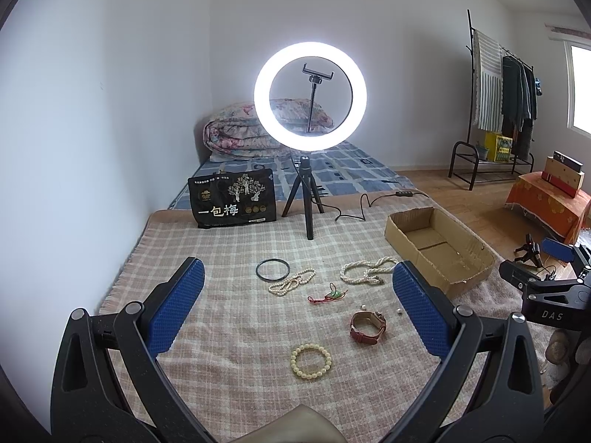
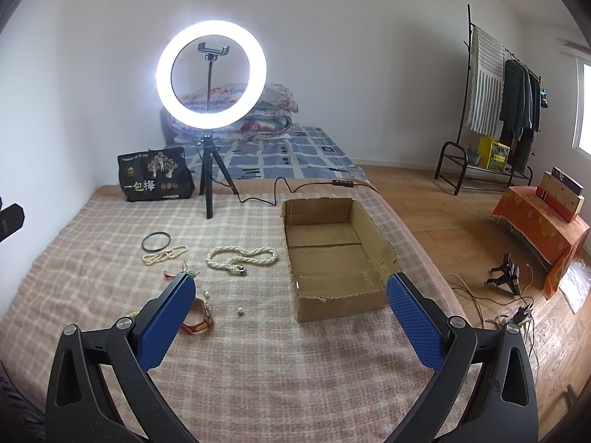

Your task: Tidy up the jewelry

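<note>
the open brown cardboard box [image 2: 332, 258] by the right edge of the pink checked blanket [image 2: 258, 350] has nothing in it. the white pearl necklace [image 2: 242, 256], red strap watch [image 1: 367, 326] and yellow bead bracelet [image 1: 311, 361] lie mid-blanket. left gripper [image 1: 299, 310] and right gripper [image 2: 291, 317] gape wide, holding nothing. nothing is sorted yet.

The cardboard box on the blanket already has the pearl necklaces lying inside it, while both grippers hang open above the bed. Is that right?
Not quite. The cardboard box holds nothing; the right wrist view shows only its bare floor. The pearl necklaces lie on the blanket to the left of it. The rest stands: the left gripper and right gripper both hang open above the bed.
</note>
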`<state>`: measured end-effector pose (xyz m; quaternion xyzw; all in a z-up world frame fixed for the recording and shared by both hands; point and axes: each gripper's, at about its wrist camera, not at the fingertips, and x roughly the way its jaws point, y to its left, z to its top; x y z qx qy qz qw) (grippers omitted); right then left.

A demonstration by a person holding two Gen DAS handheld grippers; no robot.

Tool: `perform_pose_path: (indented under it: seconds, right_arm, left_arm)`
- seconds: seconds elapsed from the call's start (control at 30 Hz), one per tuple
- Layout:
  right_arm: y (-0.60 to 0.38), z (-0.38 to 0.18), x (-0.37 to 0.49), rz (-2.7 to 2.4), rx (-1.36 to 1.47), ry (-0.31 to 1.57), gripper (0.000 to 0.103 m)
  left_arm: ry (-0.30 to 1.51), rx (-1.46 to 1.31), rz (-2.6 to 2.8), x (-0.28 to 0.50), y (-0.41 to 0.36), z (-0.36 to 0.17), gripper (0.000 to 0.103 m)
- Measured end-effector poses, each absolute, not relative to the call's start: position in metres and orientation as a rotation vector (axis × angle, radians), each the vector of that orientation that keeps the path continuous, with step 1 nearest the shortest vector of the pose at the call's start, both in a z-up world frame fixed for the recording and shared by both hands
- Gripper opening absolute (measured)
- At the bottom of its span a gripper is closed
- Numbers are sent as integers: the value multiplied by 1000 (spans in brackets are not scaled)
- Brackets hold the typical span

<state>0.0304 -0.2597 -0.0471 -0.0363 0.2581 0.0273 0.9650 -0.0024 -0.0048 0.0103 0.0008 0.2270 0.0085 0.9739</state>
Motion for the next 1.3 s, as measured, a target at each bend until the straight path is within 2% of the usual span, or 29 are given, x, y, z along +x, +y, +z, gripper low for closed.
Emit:
perform_pose_path:
  seconds: [1.3]
  right_arm:
    - [-255,-47,32,71,-72,530,103]
  left_arm:
    - [456,0,18,-1,-3,16,103]
